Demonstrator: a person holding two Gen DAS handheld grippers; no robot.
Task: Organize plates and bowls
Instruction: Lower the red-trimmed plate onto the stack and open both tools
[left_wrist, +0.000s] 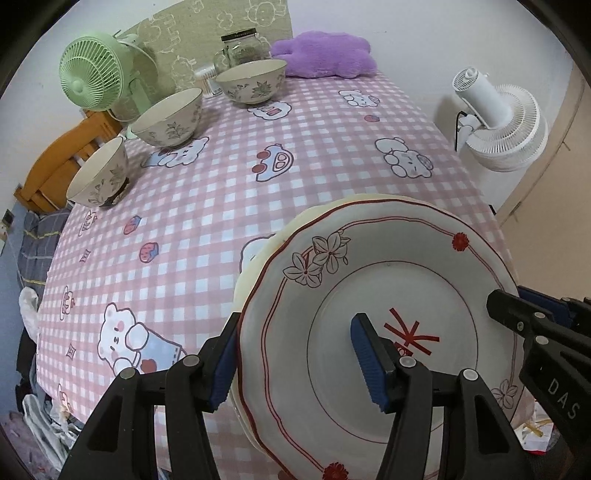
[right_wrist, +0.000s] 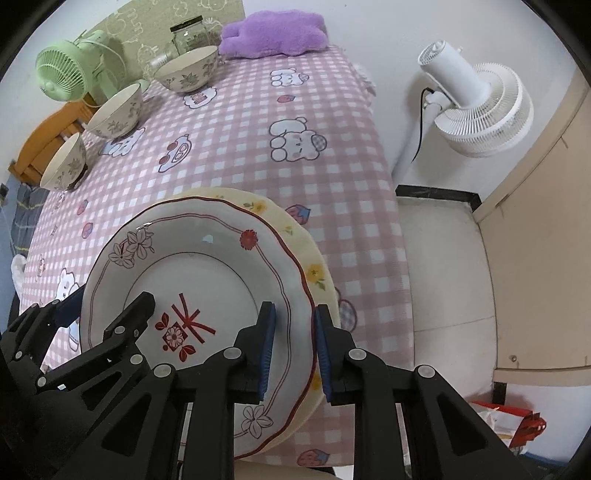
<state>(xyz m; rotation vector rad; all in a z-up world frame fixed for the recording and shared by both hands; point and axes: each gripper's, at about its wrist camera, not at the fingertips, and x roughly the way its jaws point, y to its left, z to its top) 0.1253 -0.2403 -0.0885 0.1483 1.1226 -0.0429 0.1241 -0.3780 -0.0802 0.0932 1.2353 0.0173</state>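
A white plate with red rim and flowers (left_wrist: 388, 302) (right_wrist: 207, 280) lies on top of a cream plate with yellow flowers (left_wrist: 255, 266) (right_wrist: 314, 266) near the table's front edge. My left gripper (left_wrist: 295, 358) straddles the stack's left rim, one finger above, one outside, and looks wide. My right gripper (right_wrist: 293, 350) straddles the right rim of the stack, pads close against the plates. Each gripper also shows in the other's view (right_wrist: 110, 332) (left_wrist: 524, 325). Three flowered bowls (left_wrist: 99, 177) (left_wrist: 170, 118) (left_wrist: 253, 81) stand in a row along the table's left and far side.
Pink checked tablecloth (left_wrist: 221, 206) covers the table. A green fan (left_wrist: 92, 70), a glass jar (left_wrist: 242, 48) and a purple plush (left_wrist: 325, 53) stand at the far end. A white fan (right_wrist: 476, 99) stands on the floor to the right. A wooden chair (left_wrist: 62, 158) is at the left.
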